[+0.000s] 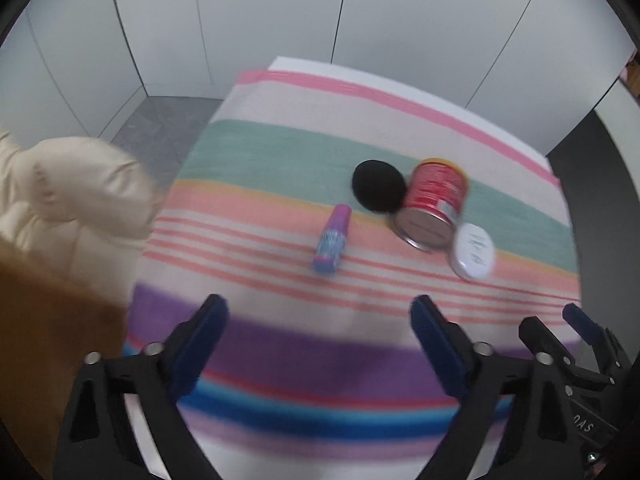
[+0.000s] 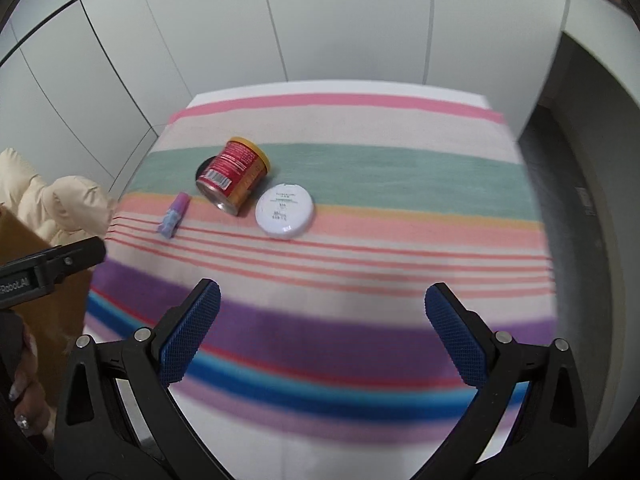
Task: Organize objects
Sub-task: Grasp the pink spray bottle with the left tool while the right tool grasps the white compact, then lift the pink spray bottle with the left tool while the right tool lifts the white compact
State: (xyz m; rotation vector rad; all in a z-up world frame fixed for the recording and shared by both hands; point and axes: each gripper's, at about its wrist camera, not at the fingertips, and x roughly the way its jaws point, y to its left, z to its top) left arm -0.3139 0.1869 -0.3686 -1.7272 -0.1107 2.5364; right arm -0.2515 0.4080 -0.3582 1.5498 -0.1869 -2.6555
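On a striped cloth [image 1: 280, 152] [image 2: 400, 168] lie a red can [image 1: 434, 208] [image 2: 234, 174] on its side, a white round compact [image 1: 474, 250] [image 2: 285, 211], a pink-and-blue small tube [image 1: 333, 239] [image 2: 173, 215] and a black round object [image 1: 378, 191] [image 2: 202, 170], partly hidden behind the can in the right wrist view. My left gripper [image 1: 320, 312] is open and empty, above the near stripes. My right gripper [image 2: 322, 300] is open and empty too; its fingers [image 1: 580, 320] show at the right of the left wrist view.
A cream padded jacket [image 1: 72, 196] [image 2: 52, 204] and a brown box [image 1: 52, 344] [image 2: 52, 292] lie off the table's left side. White panel walls [image 1: 280, 20] stand behind the table. Grey floor [image 2: 560, 184] shows to the right.
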